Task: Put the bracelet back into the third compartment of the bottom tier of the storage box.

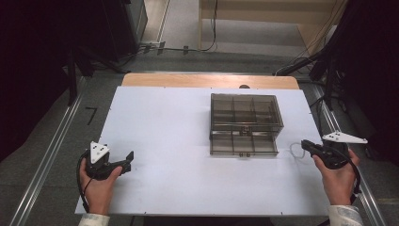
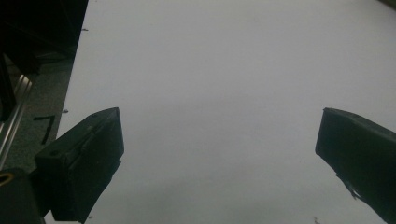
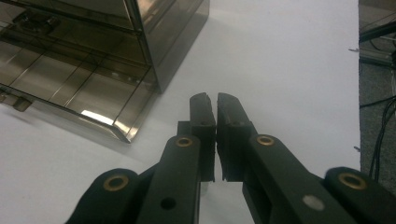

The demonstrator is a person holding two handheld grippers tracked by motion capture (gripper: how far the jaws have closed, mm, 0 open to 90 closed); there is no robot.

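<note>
A smoky transparent drawer box stands on the white table top, right of centre. Its lowest drawer is pulled out toward the person and shows divided compartments. In the right gripper view the open drawer lies at the upper left. My left gripper rests near the table's left front, held in a hand, its jaws wide apart over bare white surface. My right gripper sits at the table's right edge, just right of the drawer, with its jaws closed together on nothing.
A wooden strip runs along the table's far edge. Metal rails flank the table on both sides. Black stands and cables occupy the floor at the back right, and a dark cabinet is at the back left.
</note>
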